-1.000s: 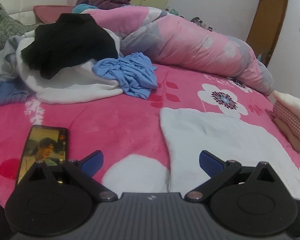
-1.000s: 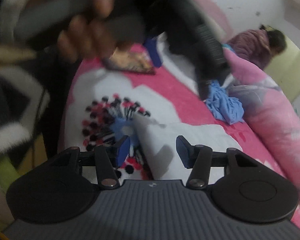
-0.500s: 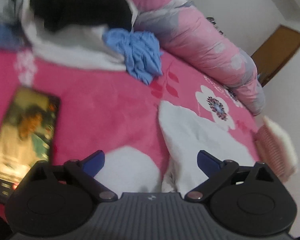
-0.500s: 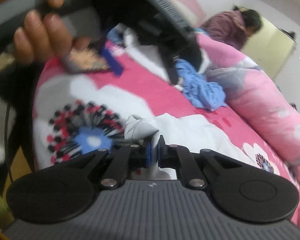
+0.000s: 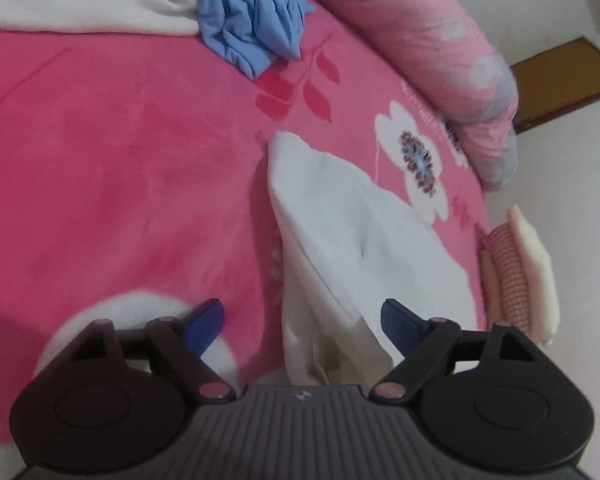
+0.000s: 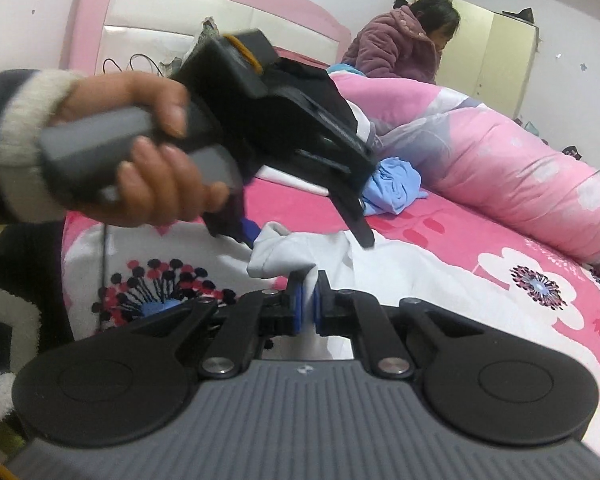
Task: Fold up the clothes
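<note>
White garment [image 6: 296, 258] corner pinched in right tongs [image 6: 308, 304], left tongs [image 5: 302, 320] closing around it

Right tongs [image 6: 309, 304] clamped tight; left tongs [image 5: 302, 320] wide, jaws just closing.

I see the bed's pink fleece bedspread with white flowers [image 5: 120, 160] under everything, a rolled pink-and-grey floral quilt [image 6: 512, 176] along its far side, a pink padded headboard [image 6: 188, 16], a brown wooden door [image 5: 560, 80], a cream wardrobe [image 6: 496, 60], and a seated person in a purple padded jacket [image 6: 396, 46].
</note>
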`<action>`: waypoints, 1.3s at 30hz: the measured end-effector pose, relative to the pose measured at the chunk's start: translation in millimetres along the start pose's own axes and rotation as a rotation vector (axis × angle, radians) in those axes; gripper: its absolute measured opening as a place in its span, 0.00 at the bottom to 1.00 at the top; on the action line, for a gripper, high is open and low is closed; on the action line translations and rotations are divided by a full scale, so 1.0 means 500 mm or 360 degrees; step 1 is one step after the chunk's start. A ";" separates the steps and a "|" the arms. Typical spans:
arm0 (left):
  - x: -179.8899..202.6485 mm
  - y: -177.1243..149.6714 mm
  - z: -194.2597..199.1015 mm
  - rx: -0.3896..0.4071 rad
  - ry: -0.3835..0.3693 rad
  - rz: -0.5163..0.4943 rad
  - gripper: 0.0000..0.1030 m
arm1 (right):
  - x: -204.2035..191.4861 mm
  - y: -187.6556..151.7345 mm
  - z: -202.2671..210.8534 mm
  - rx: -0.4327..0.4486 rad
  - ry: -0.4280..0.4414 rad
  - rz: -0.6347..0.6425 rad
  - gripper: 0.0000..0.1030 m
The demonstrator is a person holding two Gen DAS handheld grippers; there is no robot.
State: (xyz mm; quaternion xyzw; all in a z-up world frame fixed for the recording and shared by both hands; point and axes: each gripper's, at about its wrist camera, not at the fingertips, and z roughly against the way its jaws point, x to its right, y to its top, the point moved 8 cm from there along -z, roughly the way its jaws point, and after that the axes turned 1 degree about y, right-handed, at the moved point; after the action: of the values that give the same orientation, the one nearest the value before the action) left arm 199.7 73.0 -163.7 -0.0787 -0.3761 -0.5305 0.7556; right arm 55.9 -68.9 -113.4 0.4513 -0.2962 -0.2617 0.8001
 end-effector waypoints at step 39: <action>0.202 0.045 -0.029 0.0155 0.0133 -0.0419 0.04 | 0.083 0.012 0.060 0.0194 -0.0218 -0.0170 0.01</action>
State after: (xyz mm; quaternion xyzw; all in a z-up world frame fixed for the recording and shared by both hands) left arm 241.7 0.2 -101.5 0.0302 -0.3769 -0.6089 0.6973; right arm 63.9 -111.7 -86.0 0.4955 -0.3411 -0.3158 0.7338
